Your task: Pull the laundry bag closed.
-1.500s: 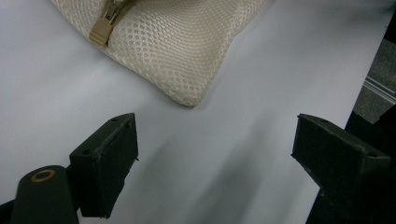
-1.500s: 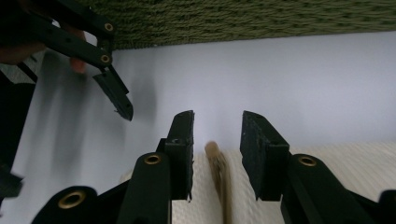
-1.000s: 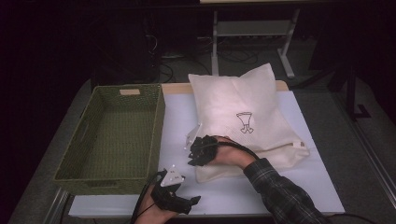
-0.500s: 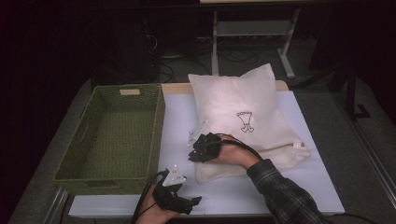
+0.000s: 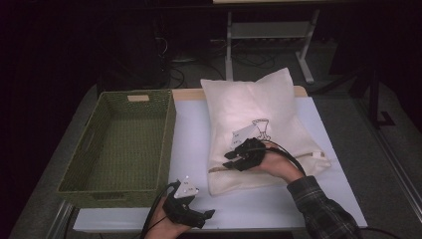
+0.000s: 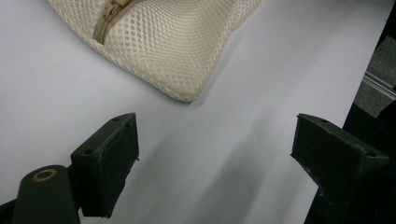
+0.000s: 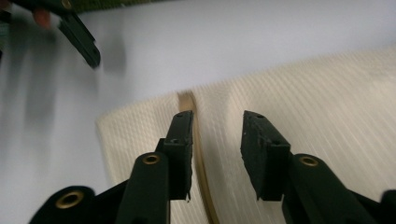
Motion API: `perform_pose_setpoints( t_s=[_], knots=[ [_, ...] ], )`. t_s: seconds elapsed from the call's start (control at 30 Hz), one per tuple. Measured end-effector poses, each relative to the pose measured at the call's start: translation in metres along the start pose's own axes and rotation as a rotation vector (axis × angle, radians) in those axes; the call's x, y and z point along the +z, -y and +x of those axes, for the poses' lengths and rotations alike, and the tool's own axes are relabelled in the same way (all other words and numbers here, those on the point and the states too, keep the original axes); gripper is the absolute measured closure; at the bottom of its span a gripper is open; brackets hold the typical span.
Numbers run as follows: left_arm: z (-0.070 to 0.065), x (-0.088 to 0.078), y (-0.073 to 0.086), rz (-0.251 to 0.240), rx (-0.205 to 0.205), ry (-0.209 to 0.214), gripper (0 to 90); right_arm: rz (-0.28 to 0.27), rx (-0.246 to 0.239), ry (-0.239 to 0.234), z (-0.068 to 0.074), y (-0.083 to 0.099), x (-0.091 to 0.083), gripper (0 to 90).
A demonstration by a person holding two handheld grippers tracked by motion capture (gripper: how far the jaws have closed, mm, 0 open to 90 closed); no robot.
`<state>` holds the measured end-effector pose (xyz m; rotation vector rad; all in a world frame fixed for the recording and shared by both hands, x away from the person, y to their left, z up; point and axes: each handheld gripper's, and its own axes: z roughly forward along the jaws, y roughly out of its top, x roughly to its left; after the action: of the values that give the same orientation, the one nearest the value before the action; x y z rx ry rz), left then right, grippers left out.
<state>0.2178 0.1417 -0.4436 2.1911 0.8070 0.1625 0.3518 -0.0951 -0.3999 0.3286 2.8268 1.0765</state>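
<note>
Counting: one mesh bag (image 5: 263, 132), one basket (image 5: 122, 144), two hand-held grippers (left (image 6: 215, 163) wide, right (image 7: 215, 140) just parted, both empty).

Recording lab or test workspace, dimly lit.
White-topped table (image 5: 278, 209) under a fixed overhead camera; metal stand (image 5: 268, 35) and loose cables (image 5: 184, 52) on the dark floor behind.

Bare white table (image 5: 191, 144) between green basket (image 5: 122, 144) and mesh bag (image 5: 263, 124) (basket walls flanking left).
</note>
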Motion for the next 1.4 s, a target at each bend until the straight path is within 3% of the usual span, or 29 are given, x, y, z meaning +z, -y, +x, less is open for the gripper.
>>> perform_pose_setpoints(
  t_s=[0.1,0.13,0.17,0.33,0.5,0.53,0.57,0.6,0.7,0.9,1.03,1.1,1.4],
  knots=[
    [0.000,0.001,-0.001,0.006,0.005,0.002,14.1,0.012,0.014,-0.004,-0.002,0.010,-0.001,59.3],
    [0.000,0.001,-0.001,0.005,0.007,0.003,14.1,0.045,-0.001,0.002,-0.004,0.019,0.004,57.0],
    [0.000,0.002,-0.001,0.009,0.009,0.003,14.1,0.045,-0.001,0.002,-0.004,0.019,0.004,57.0],
    [0.000,0.003,-0.002,0.017,0.019,0.007,14.1,0.094,-0.016,-0.035,-0.007,0.034,0.026,53.3],
    [0.001,0.002,-0.003,0.006,0.011,0.004,14.1,0.075,-0.024,-0.019,-0.008,0.033,0.022,51.9],
    [0.001,0.002,-0.003,0.004,0.009,0.005,14.2,0.039,-0.052,-0.006,-0.005,0.030,0.015,49.9],
    [0.001,0.002,-0.003,0.004,0.009,0.005,14.2,0.039,-0.052,-0.006,-0.005,0.030,0.015,49.9],
    [0.001,0.003,-0.002,0.012,0.011,0.007,14.1,-0.009,-0.070,0.009,-0.003,0.024,0.007,47.0],
    [0.001,0.003,-0.002,0.014,0.008,0.009,14.2,-0.025,-0.073,0.030,-0.006,0.020,0.004,44.0],
    [0.001,0.002,-0.002,0.018,0.012,0.005,14.1,0.068,-0.054,-0.007,-0.015,0.030,0.032,37.8],
    [0.001,0.002,-0.001,0.016,0.010,0.004,14.2,0.043,-0.066,-0.015,-0.017,0.033,0.033,40.5],
    [0.001,0.002,-0.001,0.015,0.010,0.004,14.2,0.056,-0.055,-0.038,-0.015,0.033,0.032,49.6],
    [0.001,0.003,-0.001,0.016,0.007,0.003,14.2,0.027,-0.009,-0.047,-0.013,0.039,0.031,57.6]
  ],
)
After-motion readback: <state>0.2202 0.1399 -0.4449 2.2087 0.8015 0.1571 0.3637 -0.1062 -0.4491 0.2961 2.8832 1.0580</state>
